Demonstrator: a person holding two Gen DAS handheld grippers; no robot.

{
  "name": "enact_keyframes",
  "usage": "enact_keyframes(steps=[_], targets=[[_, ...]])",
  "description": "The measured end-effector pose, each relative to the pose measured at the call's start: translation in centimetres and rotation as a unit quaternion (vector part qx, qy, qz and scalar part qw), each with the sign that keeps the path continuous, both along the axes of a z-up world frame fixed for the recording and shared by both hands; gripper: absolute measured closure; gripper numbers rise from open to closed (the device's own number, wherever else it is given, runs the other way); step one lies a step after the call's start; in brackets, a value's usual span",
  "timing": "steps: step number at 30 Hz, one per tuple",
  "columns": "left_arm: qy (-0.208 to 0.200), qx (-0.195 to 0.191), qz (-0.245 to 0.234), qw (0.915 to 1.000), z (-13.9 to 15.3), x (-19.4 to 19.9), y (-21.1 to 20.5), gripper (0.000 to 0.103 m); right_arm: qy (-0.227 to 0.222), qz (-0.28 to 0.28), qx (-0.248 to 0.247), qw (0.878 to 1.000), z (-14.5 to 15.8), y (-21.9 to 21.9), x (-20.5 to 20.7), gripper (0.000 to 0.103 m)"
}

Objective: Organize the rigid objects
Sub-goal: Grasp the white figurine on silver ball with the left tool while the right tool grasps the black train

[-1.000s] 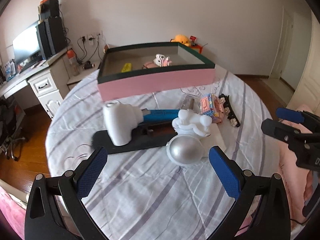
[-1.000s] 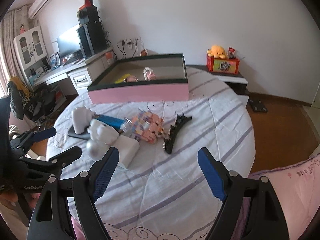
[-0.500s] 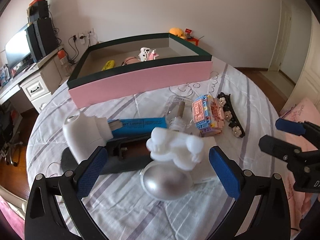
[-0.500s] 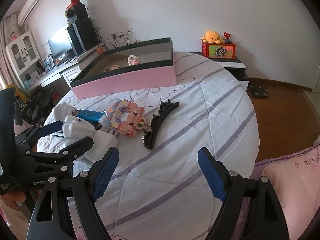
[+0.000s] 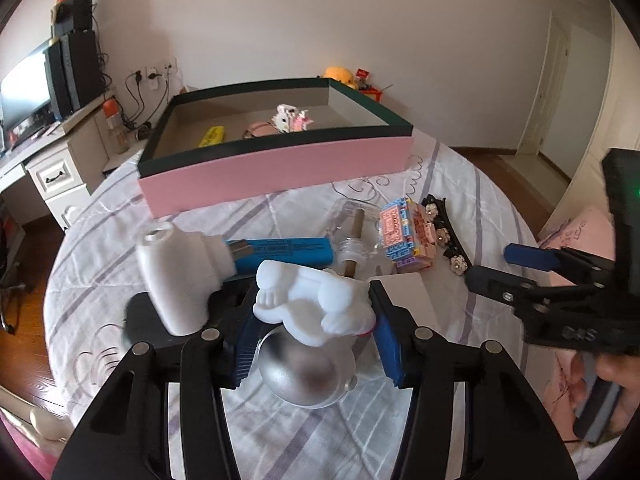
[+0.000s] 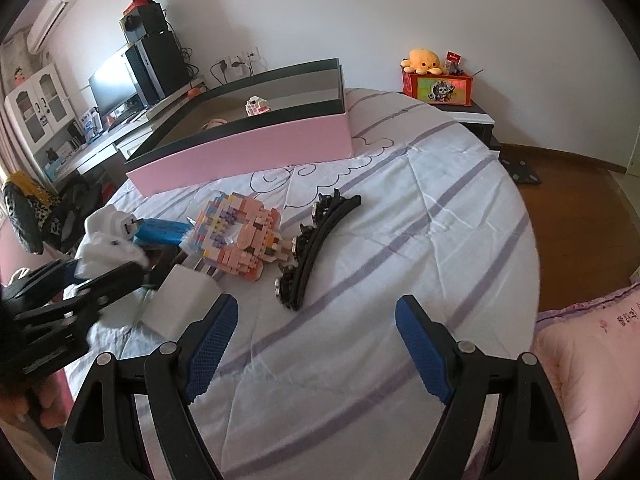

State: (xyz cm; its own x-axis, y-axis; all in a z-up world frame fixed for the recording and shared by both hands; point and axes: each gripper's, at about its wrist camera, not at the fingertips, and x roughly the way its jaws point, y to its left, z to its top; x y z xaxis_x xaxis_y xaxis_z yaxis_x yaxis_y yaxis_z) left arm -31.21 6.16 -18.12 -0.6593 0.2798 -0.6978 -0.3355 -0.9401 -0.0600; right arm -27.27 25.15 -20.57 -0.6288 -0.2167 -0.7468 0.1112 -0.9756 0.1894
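A white figurine (image 5: 316, 304) sits on a silver dome (image 5: 304, 376) near the bed's front edge. My left gripper (image 5: 312, 308) is closing on the figurine, its blue pads (image 5: 386, 340) touching both ends. Behind it lie a white nozzle-shaped piece (image 5: 176, 280), a blue tube (image 5: 288, 250), a clear bottle (image 5: 352, 236), a pastel brick model (image 6: 240, 236) and a black hair clip (image 6: 316, 244). The pink box (image 5: 276, 168) stands at the back with a few items inside. My right gripper (image 6: 316, 308) hangs open over bare sheet, the clip just ahead of it.
A white block (image 6: 184, 304) lies by the right gripper's left finger. A black tray (image 5: 148, 324) sits under the nozzle piece. A pink pillow (image 6: 580, 360) is at the right. A desk with a monitor (image 6: 116, 84) stands beyond the bed at the left.
My left gripper moved forward over the figurine and its jaws came in from wide to touching it. My right gripper moved forward and lower, towards the clip and the brick model.
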Motion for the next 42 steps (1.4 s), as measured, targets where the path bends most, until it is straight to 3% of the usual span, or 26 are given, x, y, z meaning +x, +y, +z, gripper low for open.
enact_keyframes(steps=[6, 10, 13, 21, 23, 24, 28, 31, 32, 33, 42], targets=[[0.005, 0.000, 0.018, 0.9998, 0.6, 0.7, -2.3, 0.052, 0.005, 0.009, 0.041, 0.999, -0.8, -1.4, -1.8, 0.025], [0.007, 0.003, 0.030, 0.9995, 0.6, 0.9, -3.7, 0.052, 0.011, 0.013, 0.043, 0.999, -0.7, -1.1, -2.1, 0.068], [0.005, 0.002, 0.040, 0.9992, 0.5, 0.8, -4.4, 0.052, 0.010, 0.017, 0.040, 0.999, -0.7, -0.6, -1.7, 0.084], [-0.002, 0.007, 0.049, 0.9988, -0.1, 0.8, -5.3, 0.052, 0.007, 0.023, 0.054, 0.998, 0.2, -0.3, 0.8, 0.082], [-0.004, 0.008, 0.051, 0.9987, -0.2, 0.7, -5.3, 0.052, 0.009, 0.018, 0.069, 0.997, 0.2, -0.4, 0.3, 0.063], [-0.005, 0.010, 0.050, 0.9987, -0.3, 0.7, -5.3, 0.052, 0.007, 0.015, 0.072, 0.997, 0.0, -0.4, -0.2, 0.059], [-0.005, 0.009, 0.053, 0.9985, -0.2, 0.6, -5.5, 0.052, 0.009, 0.017, 0.067, 0.998, -0.4, -0.7, -1.5, 0.058], [-0.004, 0.010, 0.056, 0.9984, -0.1, 0.5, -5.7, 0.052, 0.010, 0.025, 0.074, 0.997, -0.9, -1.2, -2.1, 0.062], [-0.003, 0.010, 0.058, 0.9983, 0.0, 0.4, -5.8, 0.052, 0.014, 0.025, 0.080, 0.996, -0.9, -1.4, -2.0, 0.079], [-0.001, 0.010, 0.059, 0.9982, 0.1, 0.4, -5.9, 0.052, 0.018, 0.023, 0.081, 0.996, -0.8, -1.3, -1.9, 0.084], [0.018, 0.004, 0.053, 0.9984, 1.4, -0.2, -5.8, 0.052, 0.037, 0.031, 0.054, 0.997, 1.9, -0.5, -1.3, 0.085]])
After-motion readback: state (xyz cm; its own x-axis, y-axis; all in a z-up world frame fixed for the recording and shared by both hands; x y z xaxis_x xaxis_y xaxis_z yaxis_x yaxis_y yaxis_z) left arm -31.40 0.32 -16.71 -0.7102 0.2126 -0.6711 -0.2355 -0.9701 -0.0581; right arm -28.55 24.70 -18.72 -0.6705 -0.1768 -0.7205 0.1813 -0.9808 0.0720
